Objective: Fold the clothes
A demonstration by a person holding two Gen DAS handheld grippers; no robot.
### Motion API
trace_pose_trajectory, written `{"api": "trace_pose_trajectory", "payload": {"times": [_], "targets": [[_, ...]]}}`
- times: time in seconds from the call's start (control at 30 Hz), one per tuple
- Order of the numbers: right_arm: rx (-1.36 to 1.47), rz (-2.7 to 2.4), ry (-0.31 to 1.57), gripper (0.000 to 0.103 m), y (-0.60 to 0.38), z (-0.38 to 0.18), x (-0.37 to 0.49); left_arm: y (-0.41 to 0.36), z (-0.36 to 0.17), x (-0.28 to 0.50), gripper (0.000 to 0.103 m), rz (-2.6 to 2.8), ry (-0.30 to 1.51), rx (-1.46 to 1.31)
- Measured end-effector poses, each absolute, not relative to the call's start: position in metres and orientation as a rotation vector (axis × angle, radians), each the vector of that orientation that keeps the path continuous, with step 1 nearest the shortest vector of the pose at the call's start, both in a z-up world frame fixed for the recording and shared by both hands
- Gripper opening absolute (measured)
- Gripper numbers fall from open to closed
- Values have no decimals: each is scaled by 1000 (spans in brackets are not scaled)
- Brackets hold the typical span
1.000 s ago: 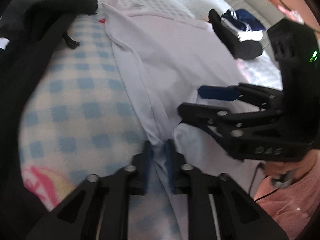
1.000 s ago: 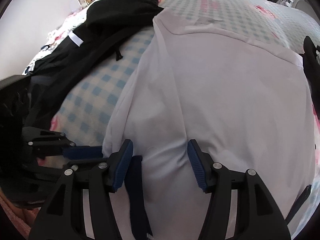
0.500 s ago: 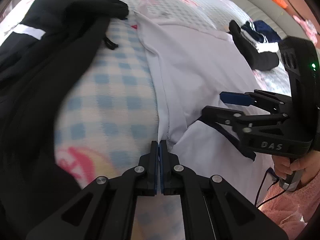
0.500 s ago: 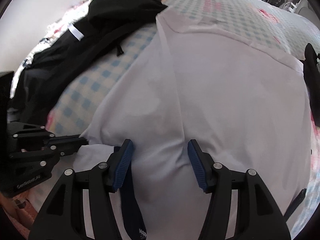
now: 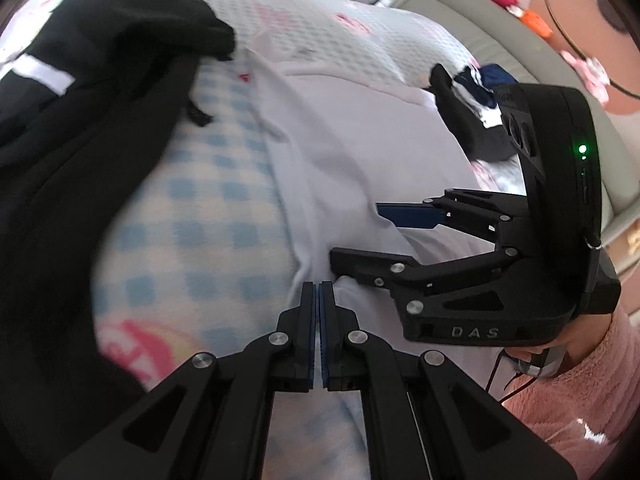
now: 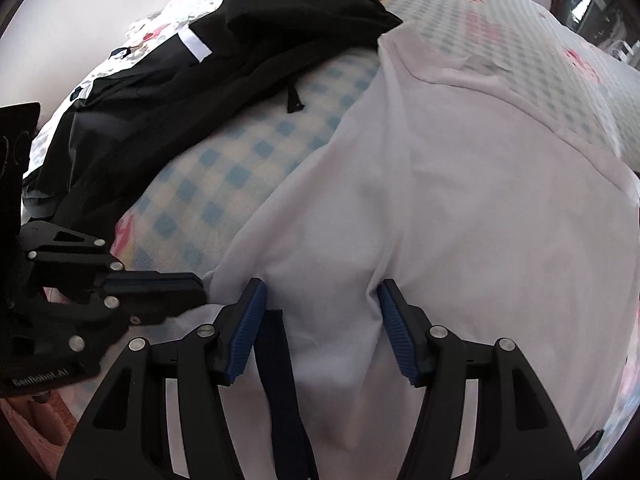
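A white garment (image 6: pixel 460 200) lies spread on a blue-checked blanket (image 6: pixel 224 184). My left gripper (image 5: pixel 319 285) is shut on the garment's near left edge; in the right wrist view the left gripper (image 6: pixel 198 280) pinches that corner. Just right of it, my right gripper (image 6: pixel 320 286) points down onto the cloth. Its jaws are opening, wide apart, with bunched white fabric between them and the blue pads (image 6: pixel 248 320) resting on it. A dark blue strap (image 6: pixel 276 360) runs under the right gripper. From the left wrist view the right gripper (image 5: pixel 356 234) shows from the side.
A black garment (image 6: pixel 240 40) lies heaped to the left of the white one. A small dark pile of clothes (image 5: pixel 472 128) sits at the far right. A pink sleeve (image 5: pixel 580 400) holds the right gripper. A grey padded edge (image 5: pixel 500 32) borders the bed behind.
My left gripper's jaws closed on the white garment's edge, which they straddled a second ago. The right gripper stayed wide and shifted slightly across the cloth.
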State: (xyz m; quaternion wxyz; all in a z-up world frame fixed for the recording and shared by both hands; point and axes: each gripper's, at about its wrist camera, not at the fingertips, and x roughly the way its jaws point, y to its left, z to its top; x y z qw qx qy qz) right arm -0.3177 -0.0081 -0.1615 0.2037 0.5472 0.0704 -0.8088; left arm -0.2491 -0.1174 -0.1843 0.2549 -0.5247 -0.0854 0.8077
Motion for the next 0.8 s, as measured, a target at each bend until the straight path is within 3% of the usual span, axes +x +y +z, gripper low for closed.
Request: {"api": "trace_pose_trajectory", "payload": {"times": [0.3,0.37,0.4,0.63,0.8], "targets": [[1517,-2262,203,60,3,-161,-306,-93,-194,-245,16,2262,16,-1511],[1518,-2271,190,60,7,-159,-304,-93,-194,-245,35,2278,14,-1512],[1519,-2277,183,58,9,-158,-303,-93,-195,-246,36,2276,2,-1511],[1518,-2333,114,58,15,-157,-307,-82,-191,-246,30,2326,47,-1451],[1508,-2381,44,58,26,-149,-306,-87,-187,-248,19,2332,13,-1429]]}}
